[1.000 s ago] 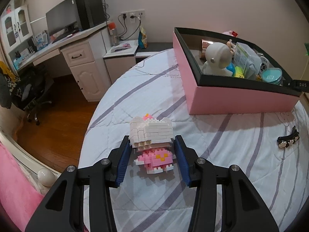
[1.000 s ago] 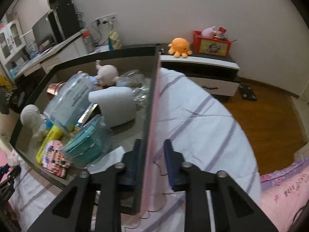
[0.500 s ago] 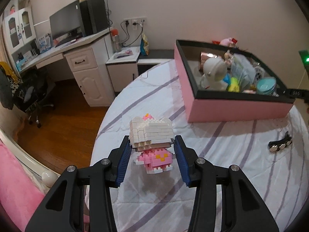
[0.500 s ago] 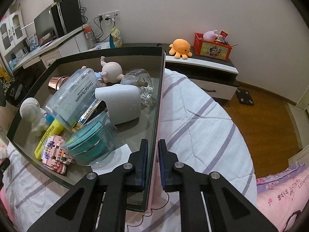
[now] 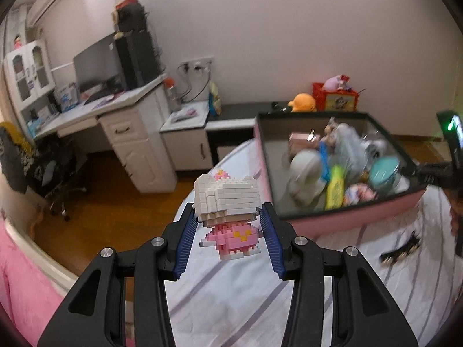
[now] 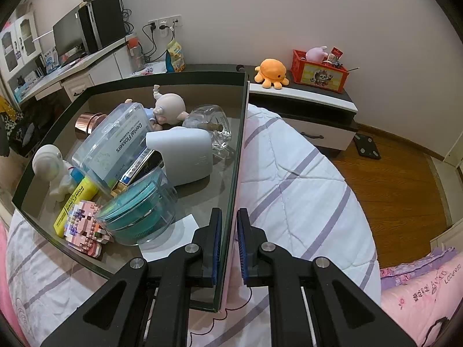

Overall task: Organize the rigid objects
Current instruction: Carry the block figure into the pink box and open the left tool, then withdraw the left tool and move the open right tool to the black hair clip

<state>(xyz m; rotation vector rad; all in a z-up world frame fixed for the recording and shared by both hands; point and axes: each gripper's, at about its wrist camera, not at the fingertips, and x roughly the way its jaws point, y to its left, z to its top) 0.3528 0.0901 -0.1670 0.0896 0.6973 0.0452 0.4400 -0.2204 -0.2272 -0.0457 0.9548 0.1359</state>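
My left gripper is shut on a white and pink brick cat figure and holds it in the air above the bed, left of the pink box. The box is open and holds several items: a white astronaut figure, a dental flosser case, a teal jar, a pixel brick figure. My right gripper is shut on the box's right wall, one finger inside and one outside.
A black hair clip lies on the striped bedspread right of the held figure. A desk with a monitor and a low cabinet with an orange plush stand beyond the bed. Wooden floor lies around it.
My left gripper has lifted the brick cat figure off the bedspread and up towards the box. My right gripper has closed tighter on the box wall.
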